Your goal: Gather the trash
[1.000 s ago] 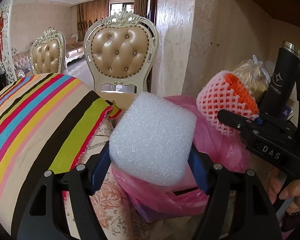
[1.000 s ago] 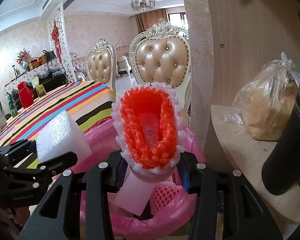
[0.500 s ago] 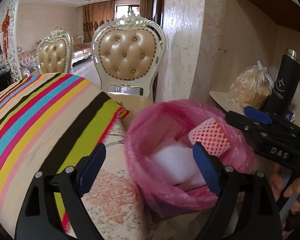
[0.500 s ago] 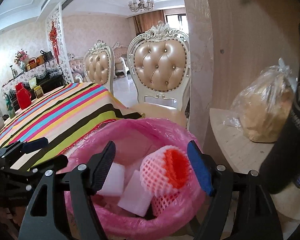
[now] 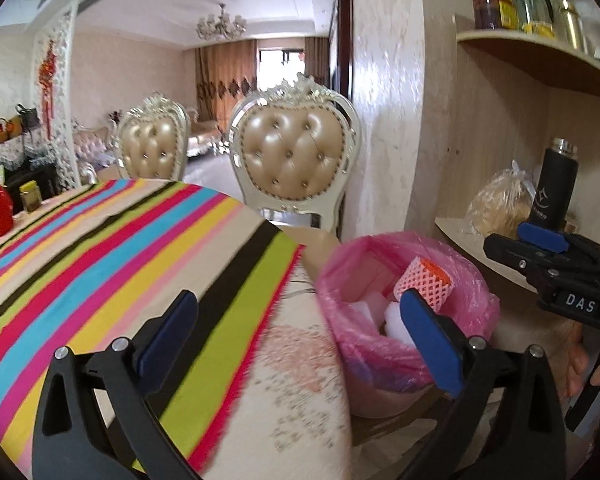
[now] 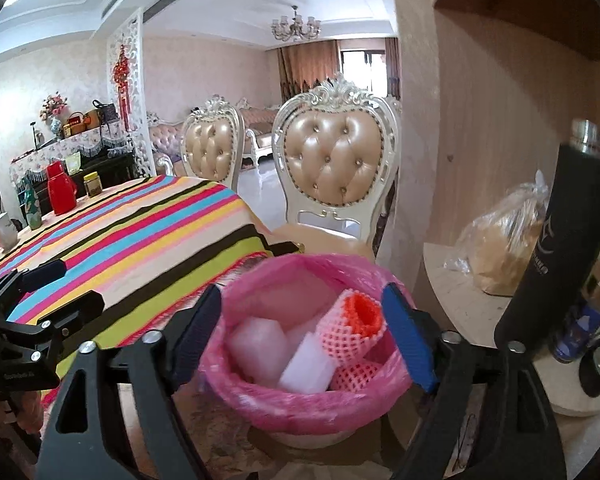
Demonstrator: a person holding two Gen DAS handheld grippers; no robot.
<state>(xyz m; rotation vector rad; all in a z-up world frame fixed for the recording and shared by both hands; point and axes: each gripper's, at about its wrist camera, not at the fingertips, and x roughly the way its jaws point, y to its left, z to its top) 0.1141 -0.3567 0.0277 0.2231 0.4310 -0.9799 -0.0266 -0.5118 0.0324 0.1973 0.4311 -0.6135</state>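
Left gripper (image 5: 296, 320) held with blue fingers spread wide, nothing between them, above the edge of a striped tablecloth (image 5: 112, 248). Right gripper (image 6: 304, 332) likewise spread and empty, framing a pink-lined trash bin (image 6: 260, 404) just beside the table. Inside the bin: a pink-and-orange foam fruit net (image 6: 352, 322) resting on top, white foam blocks (image 6: 306, 364) beneath and beside it. Behind, a tufted chair (image 6: 334, 160); to the right, a black flask (image 6: 556, 240) and bagged bread (image 6: 500, 240) on a shelf.

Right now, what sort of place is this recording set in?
Most likely a home dining room opening onto a living room: a striped tablecloth on a dining table, ornate tufted chairs, and a chandelier overhead.
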